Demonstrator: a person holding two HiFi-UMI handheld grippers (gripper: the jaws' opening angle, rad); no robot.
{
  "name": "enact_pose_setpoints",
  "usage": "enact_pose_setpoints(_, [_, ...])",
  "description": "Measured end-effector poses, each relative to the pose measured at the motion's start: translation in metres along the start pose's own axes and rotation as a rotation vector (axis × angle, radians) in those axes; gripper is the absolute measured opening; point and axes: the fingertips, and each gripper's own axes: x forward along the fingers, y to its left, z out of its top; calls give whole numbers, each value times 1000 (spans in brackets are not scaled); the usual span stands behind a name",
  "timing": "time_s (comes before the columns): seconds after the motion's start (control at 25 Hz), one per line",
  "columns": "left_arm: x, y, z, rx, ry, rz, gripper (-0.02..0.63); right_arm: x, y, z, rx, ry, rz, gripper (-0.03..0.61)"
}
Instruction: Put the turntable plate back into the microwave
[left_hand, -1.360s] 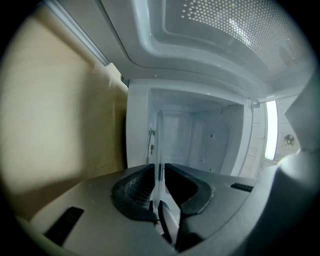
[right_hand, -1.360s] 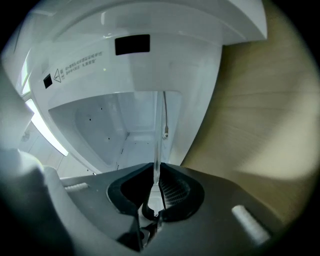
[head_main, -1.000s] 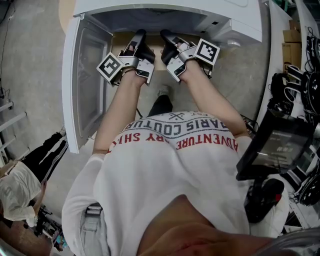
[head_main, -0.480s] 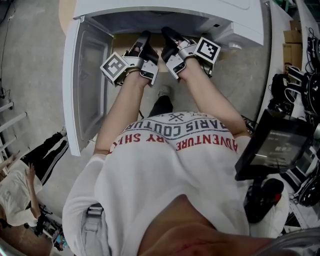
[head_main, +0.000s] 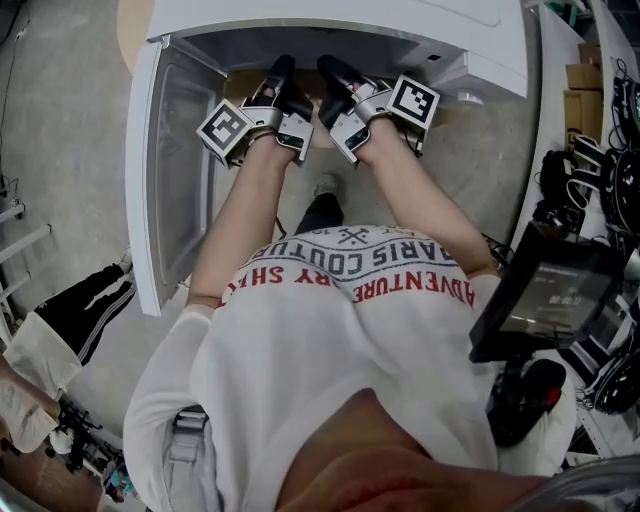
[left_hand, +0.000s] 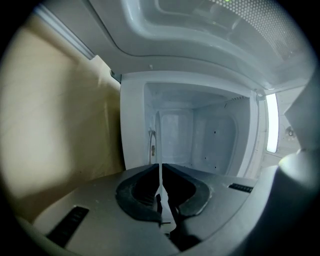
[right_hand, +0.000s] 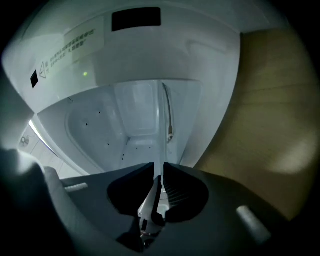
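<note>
The glass turntable plate (left_hand: 159, 145) shows edge-on as a thin clear line running from my jaws into the white microwave cavity (left_hand: 200, 135). My left gripper (left_hand: 160, 167) is shut on its rim. In the right gripper view the same plate (right_hand: 161, 135) stands edge-on, and my right gripper (right_hand: 159, 170) is shut on it too. From the head view both grippers, left (head_main: 280, 68) and right (head_main: 328, 68), reach side by side into the mouth of the microwave (head_main: 340, 20). The plate is hidden there.
The microwave door (head_main: 170, 170) hangs open at the left, close to my left arm. A wooden surface (left_hand: 60, 125) lies to the left of the microwave. A black screen on a stand (head_main: 555, 290) and cables (head_main: 610, 140) crowd the right side. Another person (head_main: 50, 350) stands at lower left.
Both grippers stay at the microwave mouth, still shut on the plate. The left gripper shifted slightly right and then back left.
</note>
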Motion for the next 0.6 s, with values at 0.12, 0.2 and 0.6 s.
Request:
enact_pose_setpoints(0.12, [2,1,1,13,4,4,21,0,0,1,-3,-3,4,34])
enact_pose_setpoints(0.2, [1,2,1,44,8,17,21,-1,-2,1,-8,-5,-2,32])
enact_pose_setpoints(0.6, [-2,1,3,33,-22,19,18,-11,-4,-3,-41,6,6,-2])
